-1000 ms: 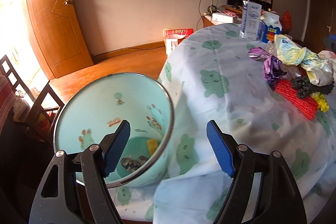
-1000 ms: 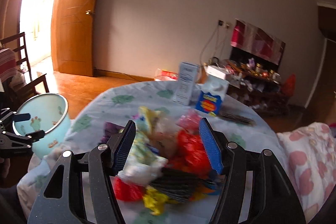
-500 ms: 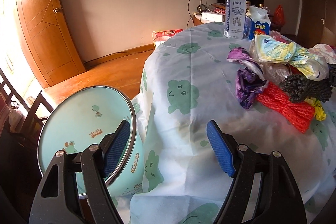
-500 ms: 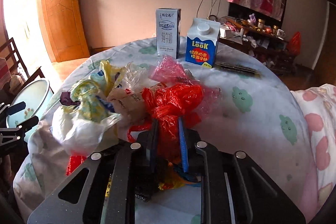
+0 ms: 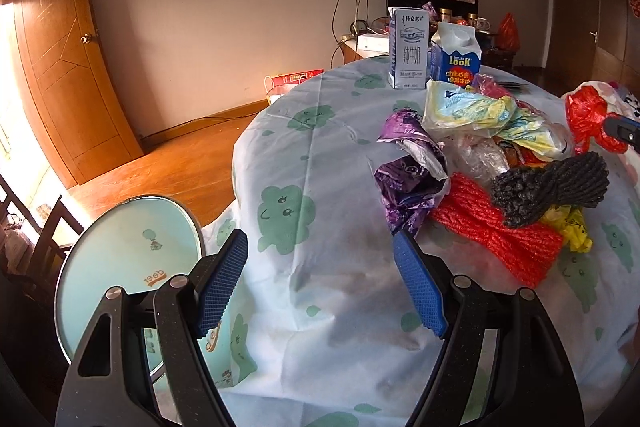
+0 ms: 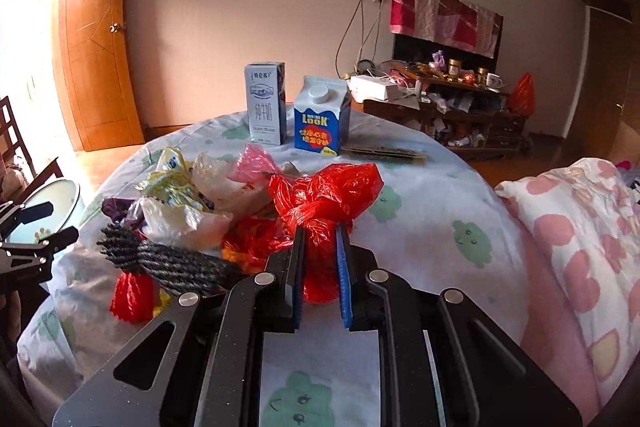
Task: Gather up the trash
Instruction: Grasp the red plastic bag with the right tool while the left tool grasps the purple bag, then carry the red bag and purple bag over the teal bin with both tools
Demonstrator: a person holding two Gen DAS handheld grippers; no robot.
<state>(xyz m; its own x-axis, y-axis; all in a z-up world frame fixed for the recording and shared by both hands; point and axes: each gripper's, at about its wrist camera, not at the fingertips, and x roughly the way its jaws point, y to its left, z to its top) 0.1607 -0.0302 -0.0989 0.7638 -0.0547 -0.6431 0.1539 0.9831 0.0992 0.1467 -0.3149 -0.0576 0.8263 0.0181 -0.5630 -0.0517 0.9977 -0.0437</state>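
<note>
One red plastic bag (image 6: pixel 326 203), knotted and crumpled, sits pinched between the nearly closed pads of the right claw (image 6: pixel 319 263), at the near edge of the trash heap (image 6: pixel 192 203) on the round surface (image 6: pixel 440 211). It could slip free on the way to the bin, I think, since the film is thin and slick and only its bunched neck is caught; a trailing fold might also drag the black netting (image 6: pixel 168 259) beside it. The left claw (image 5: pixel 320 283) hangs wide open, holding nothing, over the cloth edge next to the pale blue bin (image 5: pixel 120 251). A second ago the right claw gaped above the heap with nothing caught, and the bin's inside faced the left camera more fully.
</note>
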